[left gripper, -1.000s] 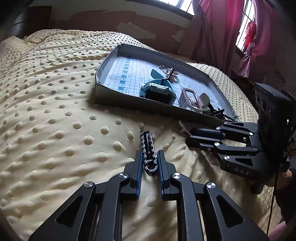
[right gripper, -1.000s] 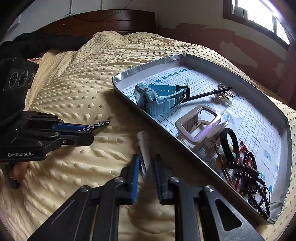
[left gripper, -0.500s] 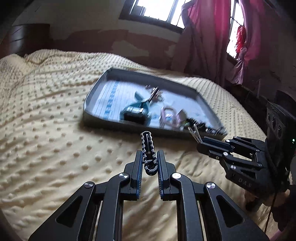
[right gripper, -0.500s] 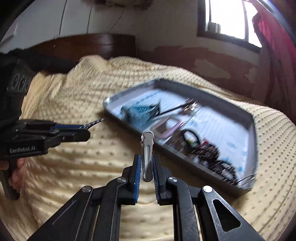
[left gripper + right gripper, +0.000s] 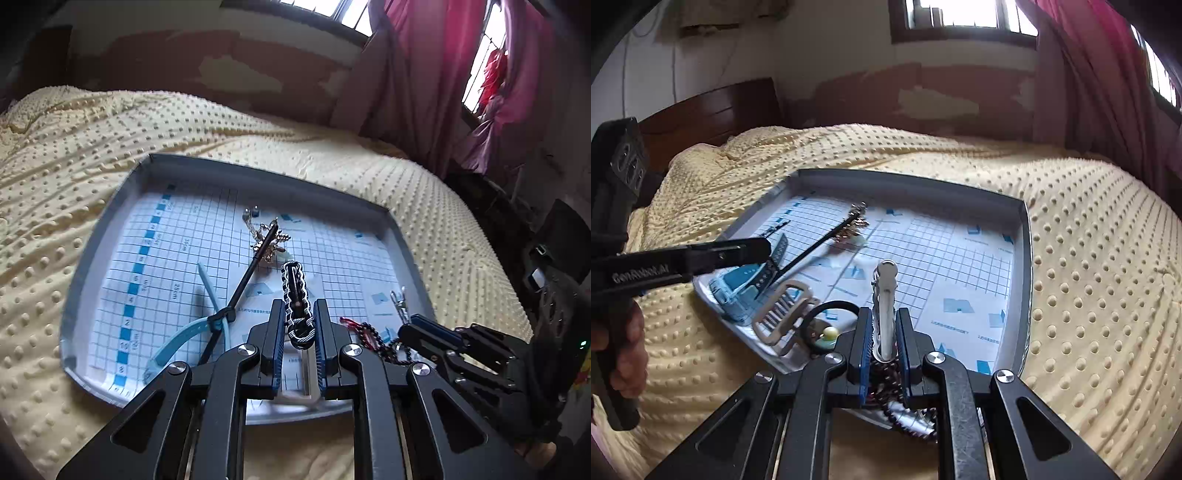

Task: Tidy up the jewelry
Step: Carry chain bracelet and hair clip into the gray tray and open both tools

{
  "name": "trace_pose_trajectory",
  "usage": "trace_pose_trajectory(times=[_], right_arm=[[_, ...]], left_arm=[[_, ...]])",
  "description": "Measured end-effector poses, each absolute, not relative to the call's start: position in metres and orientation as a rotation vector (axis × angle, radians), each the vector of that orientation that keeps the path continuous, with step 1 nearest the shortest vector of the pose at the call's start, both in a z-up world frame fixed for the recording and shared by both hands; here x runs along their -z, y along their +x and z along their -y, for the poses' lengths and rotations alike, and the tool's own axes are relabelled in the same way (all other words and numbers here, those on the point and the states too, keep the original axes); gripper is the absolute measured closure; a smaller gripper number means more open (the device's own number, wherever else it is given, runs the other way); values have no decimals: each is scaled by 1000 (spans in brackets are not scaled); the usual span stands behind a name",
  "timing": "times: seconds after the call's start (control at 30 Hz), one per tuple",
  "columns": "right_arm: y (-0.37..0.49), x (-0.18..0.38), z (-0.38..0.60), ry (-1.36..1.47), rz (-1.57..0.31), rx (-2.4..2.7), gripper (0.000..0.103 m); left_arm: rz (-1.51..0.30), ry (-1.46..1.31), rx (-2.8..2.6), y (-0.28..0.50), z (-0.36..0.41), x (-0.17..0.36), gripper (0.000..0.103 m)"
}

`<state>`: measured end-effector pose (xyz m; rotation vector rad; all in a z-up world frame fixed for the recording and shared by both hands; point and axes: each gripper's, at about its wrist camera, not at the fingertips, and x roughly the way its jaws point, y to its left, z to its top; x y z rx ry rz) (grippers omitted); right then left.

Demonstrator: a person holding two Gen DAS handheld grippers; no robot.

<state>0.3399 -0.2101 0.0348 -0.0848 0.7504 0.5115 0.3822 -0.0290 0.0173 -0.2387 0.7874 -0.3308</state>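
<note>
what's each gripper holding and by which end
Left gripper pinches a black-and-white hair clip by its near end. Right gripper pinches a silver hair clip by its near end.

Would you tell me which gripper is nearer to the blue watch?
Left. The left gripper hangs right over the blue watch; the right gripper sits further along the tray's near edge.

A black-and-white braided bracelet (image 5: 296, 302) is pinched upright above the grey tray (image 5: 92, 236), and a silvery hair clip (image 5: 884, 306) likewise (both clear of the gridded liner). In the tray lie a pale blue watch (image 5: 738, 291), a black hairpin (image 5: 247, 277) across a gold brooch (image 5: 267, 240), a beige buckle (image 5: 783, 310), and dark beads (image 5: 373, 338).
</note>
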Motion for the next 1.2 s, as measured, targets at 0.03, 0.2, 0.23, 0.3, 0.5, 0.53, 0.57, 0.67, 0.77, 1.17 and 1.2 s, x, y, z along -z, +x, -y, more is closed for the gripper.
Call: trace_pose_trajectory(times=[0.03,0.2,0.23,0.3,0.5,0.53,0.57,0.67,0.77,1.17,1.2], right_arm=[[343,-33,214,-76,-765,-507,91],[358,-27,223,-51,-816,-487,91],[360,-26,224,-59,-821,-477,91],[363,-24,226,-63,-827,-470,91],[366,-17,227,-78,-844,-456,91],[368,-15,227,-75,-851,-457,91],[369,-14,227,-74,-857,-459,91],[370,-10,229,-68,-871,-457,91],[371,-7,231,-63,-877,-455,91],[367,-8,247,-9,-870,-446,90],[365,-10,249,-13,-863,-441,90]], left_arm=[[-800,-228,327,387,32,-13,91],[-823,-146,319,397,45,-1,91],[-827,-147,318,399,45,0,91],[-833,-152,315,402,47,5,91],[-864,-156,299,411,49,8,91],[-873,-154,301,412,49,9,91],[-879,-150,303,412,50,9,91],[-892,-135,301,413,52,12,91],[-897,-135,295,414,53,15,91],[-905,-168,283,416,55,9,81],[-896,-174,284,415,54,7,70]])
